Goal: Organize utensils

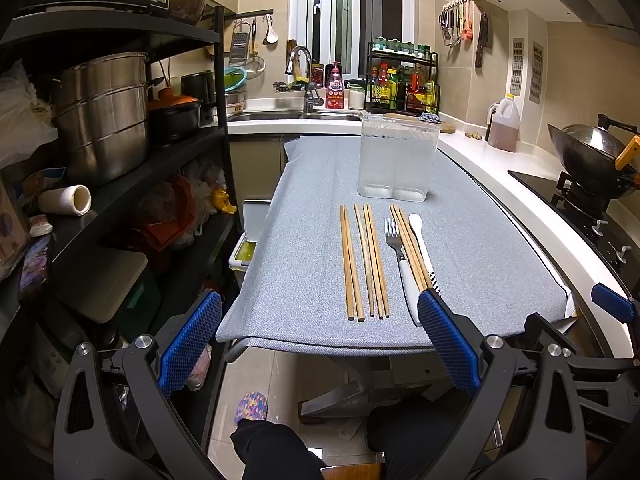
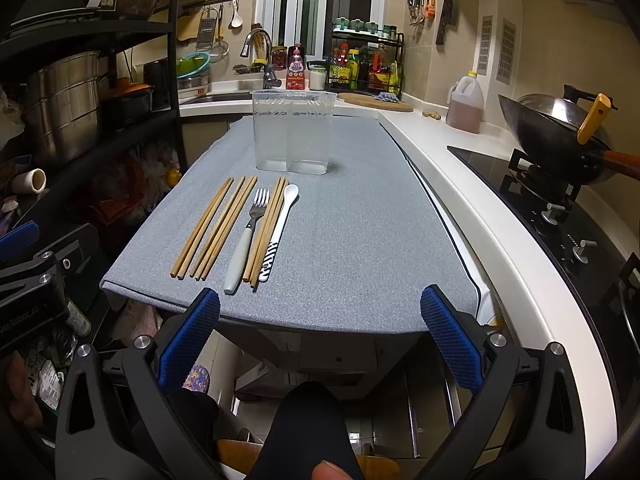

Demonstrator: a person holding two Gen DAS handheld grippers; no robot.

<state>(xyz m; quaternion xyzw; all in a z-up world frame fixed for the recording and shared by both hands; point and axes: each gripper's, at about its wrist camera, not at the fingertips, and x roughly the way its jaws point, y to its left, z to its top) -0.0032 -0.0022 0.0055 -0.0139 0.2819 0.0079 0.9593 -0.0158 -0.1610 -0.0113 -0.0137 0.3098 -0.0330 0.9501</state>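
both grippers hang spread and empty off the near table edge, left gripper (image 1: 320,340) and right gripper (image 2: 320,340), seemingly poised to begin. the wooden chopsticks (image 2: 218,226), white-handled fork (image 2: 248,236) and white spoon (image 2: 280,228) lie in a row mid-frame, handles nearest, below the clear two-compartment holder (image 2: 292,132), which stands empty.

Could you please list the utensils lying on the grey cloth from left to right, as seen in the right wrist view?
Left pair of chopsticks → second bundle of chopsticks → fork → third bundle of chopsticks → white spoon.
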